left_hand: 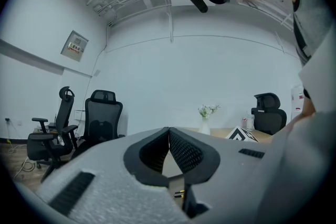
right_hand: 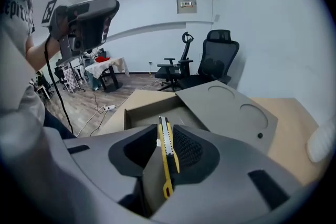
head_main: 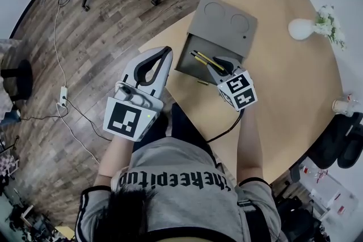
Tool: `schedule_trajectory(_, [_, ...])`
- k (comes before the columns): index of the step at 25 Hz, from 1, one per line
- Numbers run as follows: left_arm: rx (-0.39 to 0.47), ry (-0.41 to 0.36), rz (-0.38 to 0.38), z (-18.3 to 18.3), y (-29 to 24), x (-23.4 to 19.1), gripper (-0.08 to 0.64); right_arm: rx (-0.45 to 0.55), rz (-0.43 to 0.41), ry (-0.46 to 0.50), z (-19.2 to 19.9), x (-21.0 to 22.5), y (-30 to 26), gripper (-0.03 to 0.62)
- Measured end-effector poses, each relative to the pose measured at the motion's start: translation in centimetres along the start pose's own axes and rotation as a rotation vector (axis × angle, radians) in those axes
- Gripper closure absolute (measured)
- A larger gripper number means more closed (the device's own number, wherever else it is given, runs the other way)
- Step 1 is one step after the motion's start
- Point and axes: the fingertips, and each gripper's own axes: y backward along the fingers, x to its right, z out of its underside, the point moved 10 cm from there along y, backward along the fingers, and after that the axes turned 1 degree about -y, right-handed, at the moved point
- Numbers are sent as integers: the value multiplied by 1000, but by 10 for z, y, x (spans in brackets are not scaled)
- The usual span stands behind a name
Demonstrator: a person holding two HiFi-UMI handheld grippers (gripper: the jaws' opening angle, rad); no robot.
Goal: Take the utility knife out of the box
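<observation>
Hovering off the table's (head_main: 283, 76) left edge, the left gripper (head_main: 168, 49) is clenched on nothing. One utility knife (right_hand: 167, 147) lies in the single open box (head_main: 184, 56), between the right gripper's (right_hand: 165, 129) released jaws. Whether the right pad touches it is unclear. From the head view, that gripper hides its near end.

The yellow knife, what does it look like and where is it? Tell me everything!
The utility knife is long and thin. Its body is yellow and looks like plastic, with a silvery notched strip along the top and a black part on one side. It seems to lie flat inside the open grey box. The right claw sits over it with its jaws apart, one on each side, and the pads do not seem to squeeze it yet.
</observation>
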Motion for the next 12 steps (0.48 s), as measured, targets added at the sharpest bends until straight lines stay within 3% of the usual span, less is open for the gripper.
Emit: schedule_trajectory(12, [-46, 31, -52, 10, 7, -12, 541, -166, -46, 61, 17, 6, -35, 431])
